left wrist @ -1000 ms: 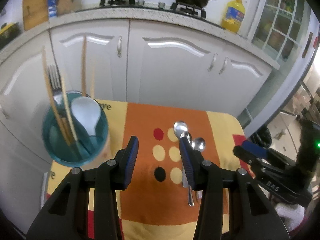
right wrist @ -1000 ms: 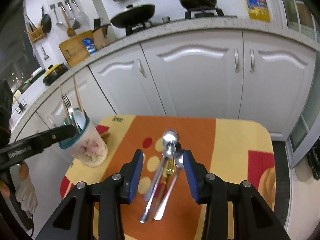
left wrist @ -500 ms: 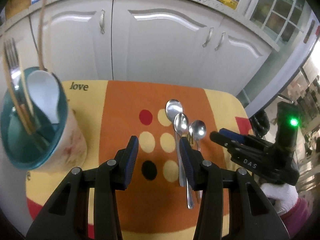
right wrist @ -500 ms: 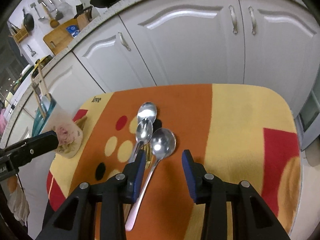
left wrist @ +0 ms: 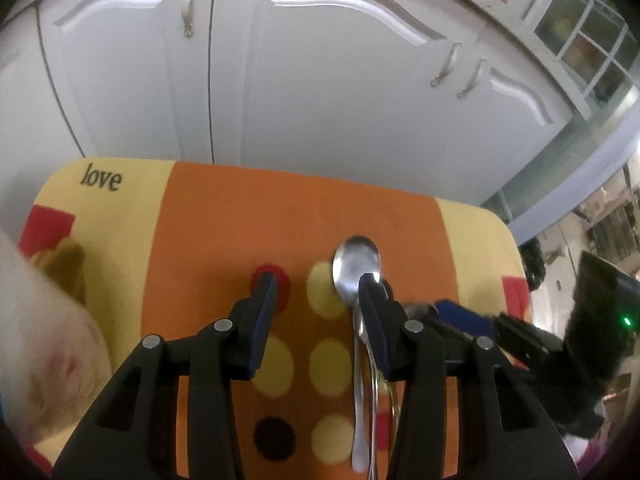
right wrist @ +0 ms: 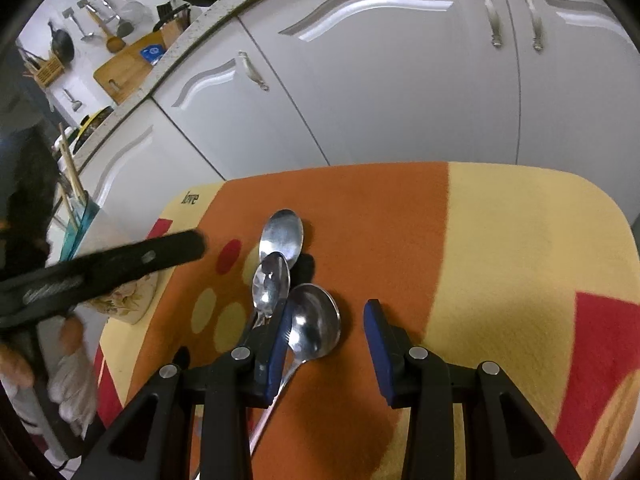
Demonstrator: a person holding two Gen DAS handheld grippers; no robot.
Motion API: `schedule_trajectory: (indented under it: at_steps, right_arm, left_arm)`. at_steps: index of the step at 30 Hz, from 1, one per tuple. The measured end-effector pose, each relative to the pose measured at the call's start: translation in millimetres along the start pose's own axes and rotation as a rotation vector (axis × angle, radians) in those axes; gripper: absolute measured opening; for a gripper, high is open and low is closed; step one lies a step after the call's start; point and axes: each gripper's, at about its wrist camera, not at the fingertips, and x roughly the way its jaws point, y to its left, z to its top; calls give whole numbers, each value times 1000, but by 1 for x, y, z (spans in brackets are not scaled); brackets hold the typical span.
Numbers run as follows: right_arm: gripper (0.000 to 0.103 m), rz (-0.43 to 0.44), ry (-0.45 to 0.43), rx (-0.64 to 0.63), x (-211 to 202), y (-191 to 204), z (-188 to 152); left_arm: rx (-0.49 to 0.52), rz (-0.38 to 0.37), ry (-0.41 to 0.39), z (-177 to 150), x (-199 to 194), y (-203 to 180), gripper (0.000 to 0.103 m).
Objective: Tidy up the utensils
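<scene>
On the orange cloth [right wrist: 384, 216] we see three shiny steel spoons overlapping: long oval spoon [right wrist: 281, 235], smaller spoon [right wrist: 271, 282], round ladle spoon [right wrist: 314, 320]. Our left gripper [left wrist: 316, 280] and right gripper [right wrist: 326, 310] hover with jaws apart, gripping nothing.

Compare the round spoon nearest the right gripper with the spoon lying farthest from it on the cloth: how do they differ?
The round spoon has a wide, nearly circular bowl; the far spoon has a narrower oval bowl. The round spoon lies between the right gripper's open fingers, by the left one; the far spoon lies beyond them. The round spoon's bowl lies clear; the far spoon is partly overlapped by a third spoon. Both are shiny metal, bowls up.
</scene>
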Motion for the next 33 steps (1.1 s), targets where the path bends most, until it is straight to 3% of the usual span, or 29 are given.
schedule_trajectory:
  at_steps: [4,12,14,16,18,22,23,26,33]
  right_arm:
    - [36,50,0,15,3,-6,3]
    - [36,106,13,1,8,-8,6]
    - [36,114,15,-4,8,-8,6]
    - [34,120,13,-3,9,-8,6]
    - [31,129,13,0,10,-9,6]
    - [13,137,17,-10,12,-9,4]
    - [7,128,17,-12,13,-8,4]
    - [4,115,0,-19,5,-5,1]
    - [3,66,-33,-43,-22,1,-2]
  left_arm:
    - [12,-38,30,3,15,-6,41]
    - [20,-41,62,12,39,-8,41]
    - [19,-50,65,14,44,-8,37]
    - [24,-57,83,14,50,-9,22]
    - [33,-63,78,15,52,-10,16]
    - [54,-65,70,16,51,-11,8]
    - [48,-73,71,16,50,-10,7]
    - [54,-87,63,14,40,-9,2]
    - [101,-85,35,-2,13,-15,0]
